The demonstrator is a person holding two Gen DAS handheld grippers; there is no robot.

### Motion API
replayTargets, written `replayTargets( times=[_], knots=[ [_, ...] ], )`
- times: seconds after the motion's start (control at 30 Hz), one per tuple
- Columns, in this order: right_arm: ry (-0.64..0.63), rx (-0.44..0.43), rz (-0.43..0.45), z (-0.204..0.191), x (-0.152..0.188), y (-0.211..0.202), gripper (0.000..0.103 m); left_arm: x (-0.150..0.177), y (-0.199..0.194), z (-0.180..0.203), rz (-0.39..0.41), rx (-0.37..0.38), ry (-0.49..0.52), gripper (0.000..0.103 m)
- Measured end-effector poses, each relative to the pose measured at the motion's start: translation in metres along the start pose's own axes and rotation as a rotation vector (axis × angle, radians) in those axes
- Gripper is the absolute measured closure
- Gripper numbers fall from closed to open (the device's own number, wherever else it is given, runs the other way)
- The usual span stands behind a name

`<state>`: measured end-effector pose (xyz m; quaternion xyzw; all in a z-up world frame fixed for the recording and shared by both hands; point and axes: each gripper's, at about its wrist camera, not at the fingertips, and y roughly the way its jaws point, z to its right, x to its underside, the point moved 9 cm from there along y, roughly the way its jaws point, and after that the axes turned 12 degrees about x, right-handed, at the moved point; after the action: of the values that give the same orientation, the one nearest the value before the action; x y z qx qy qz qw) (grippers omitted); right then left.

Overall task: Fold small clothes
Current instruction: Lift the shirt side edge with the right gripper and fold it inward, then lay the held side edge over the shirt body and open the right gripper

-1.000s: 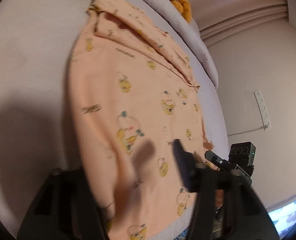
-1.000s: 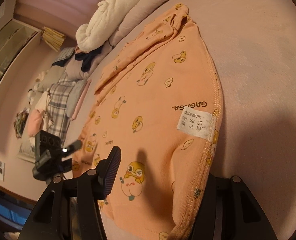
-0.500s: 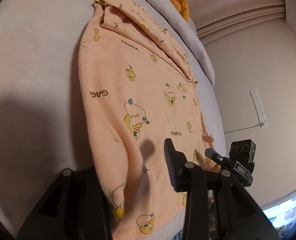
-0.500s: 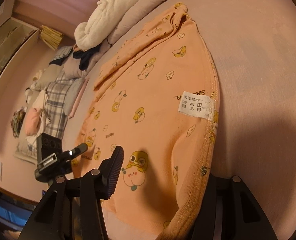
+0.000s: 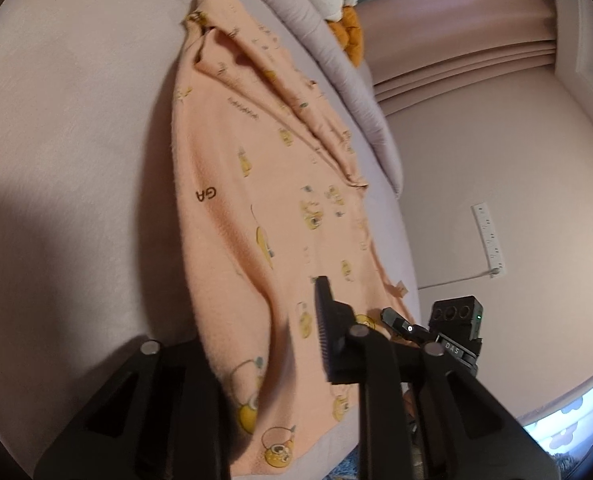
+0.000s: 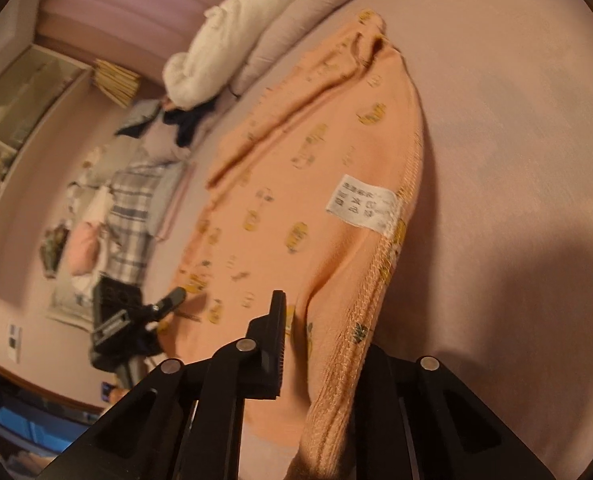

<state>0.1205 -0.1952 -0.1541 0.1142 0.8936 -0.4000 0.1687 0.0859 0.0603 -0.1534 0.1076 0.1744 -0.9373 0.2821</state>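
Observation:
A small peach garment (image 5: 256,184) printed with yellow cartoon figures lies spread on the mauve bed. Its near edge rises up between the fingers of my left gripper (image 5: 268,356), whose jaws stand apart with cloth draped over the left one. In the right wrist view the same garment (image 6: 308,168) shows its white care label (image 6: 360,206) and stitched side seam. That seam edge runs up between the fingers of my right gripper (image 6: 328,344), also with jaws apart. Whether either gripper pinches the cloth is hidden.
The mauve bed sheet (image 5: 76,140) surrounds the garment. A rolled grey blanket (image 5: 336,68) and white plush (image 6: 224,32) lie at the far edge. A pile of clothes (image 6: 132,208) sits left. A black camera on a stand (image 5: 456,320) stands by the bed's edge.
Both grippers have risen and tilted, drawing the garment's near edge up with them. The garment has shifted in both views and the pictures are more blurred.

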Motion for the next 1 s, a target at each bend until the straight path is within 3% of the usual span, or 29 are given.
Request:
replayTargets(
  times=[0.17, 0.43, 0.57, 0.67, 0.8, 1.0],
  knots=[
    [0.026, -0.086, 0.015, -0.012, -0.012, 0.0, 0.091, -0.007, 0.004, 0.009, 0.002, 0.058, -0.016, 0.088],
    [-0.019, -0.123, 0.028, -0.039, -0.028, -0.001, 0.091, -0.028, 0.003, 0.035, 0.015, 0.119, 0.009, 0.09],
    [-0.026, -0.211, 0.074, -0.054, -0.045, -0.012, 0.093, -0.036, 0.007, 0.045, 0.018, 0.153, 0.017, 0.091],
    [-0.017, -0.262, 0.097, -0.065, -0.058, -0.018, 0.093, -0.039, 0.005, 0.049, 0.022, 0.163, 0.017, 0.091],
    [-0.056, -0.266, 0.116, -0.08, -0.069, -0.02, 0.093, -0.05, -0.005, 0.062, 0.038, 0.169, 0.041, 0.091],
    [-0.076, -0.3, 0.19, -0.1, -0.109, -0.035, 0.095, -0.088, -0.018, 0.082, 0.078, 0.171, 0.067, 0.091]
  ],
)
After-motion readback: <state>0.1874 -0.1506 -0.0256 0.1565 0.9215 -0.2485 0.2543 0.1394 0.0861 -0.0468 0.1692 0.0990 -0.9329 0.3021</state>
